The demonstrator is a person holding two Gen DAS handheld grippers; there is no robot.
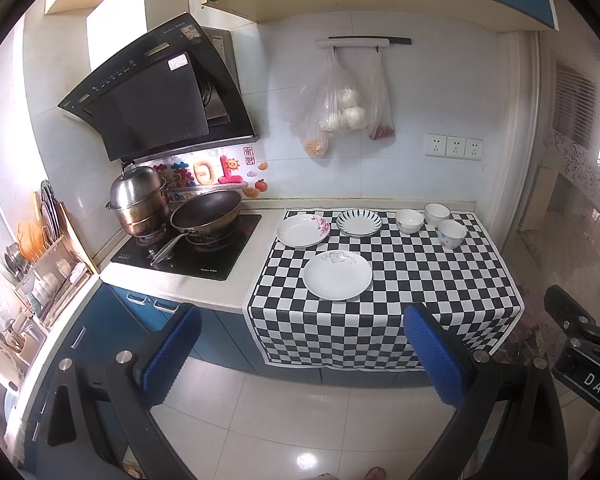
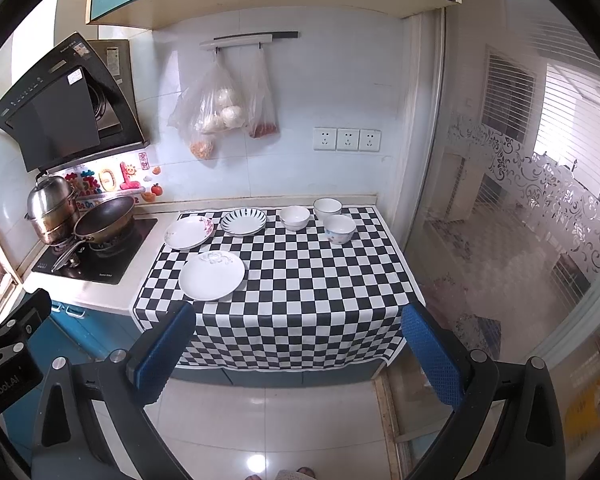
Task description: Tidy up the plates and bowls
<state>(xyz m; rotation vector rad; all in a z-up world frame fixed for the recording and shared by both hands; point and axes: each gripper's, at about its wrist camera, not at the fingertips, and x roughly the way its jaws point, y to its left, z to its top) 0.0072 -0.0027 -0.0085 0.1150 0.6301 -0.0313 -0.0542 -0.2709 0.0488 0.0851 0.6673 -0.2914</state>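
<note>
Both grippers hang over the kitchen floor, short of the counter: the left gripper [image 1: 300,356] and the right gripper [image 2: 296,354] each stand wide apart at the jaws and grasp nothing. Nearest on the checkered cloth [image 2: 300,280] lies a white plate [image 2: 212,275]; behind it sit a pink-flowered plate [image 2: 189,232] and a blue-striped plate [image 2: 243,221], all flat, face up, apart from one another. Farther right, three bowls [image 2: 295,217] [image 2: 327,209] [image 2: 339,229] stand upright, mouths up, close together but unstacked. Being round, none shows a long axis. The sorting appears not yet begun; every piece remains to be gathered.
</note>
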